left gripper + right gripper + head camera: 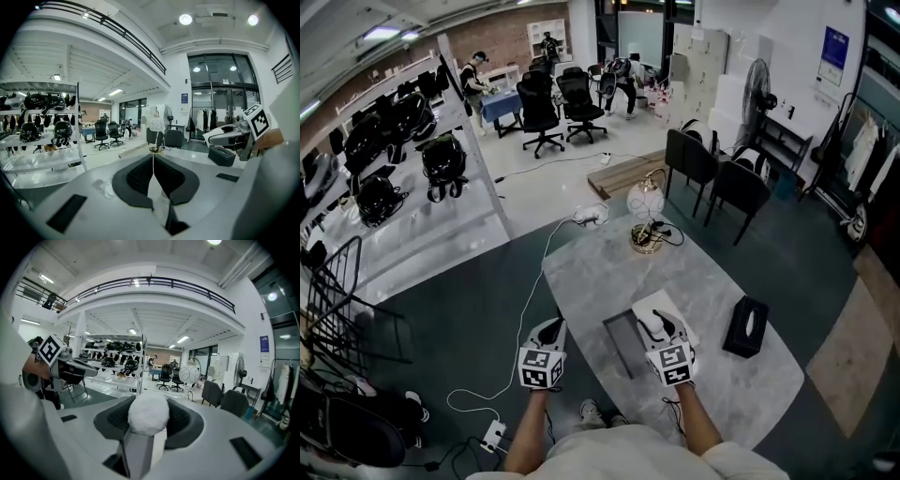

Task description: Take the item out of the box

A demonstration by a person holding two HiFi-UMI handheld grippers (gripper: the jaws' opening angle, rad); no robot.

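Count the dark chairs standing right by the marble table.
2. The left chair stands beyond the far end of the table, right of the globe lamp; the right chair is beside it. Rolling office chairs farther back are not counted.

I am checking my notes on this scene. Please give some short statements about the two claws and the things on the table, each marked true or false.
1. The right claw holds a white fluffy ball. True.
2. The left claw grips a cable. False: the left claw is shut with nothing in it.
3. A black tissue box stands on the table. True.
4. The lamp lies on the floor. False: the lamp stands at the table's far end.
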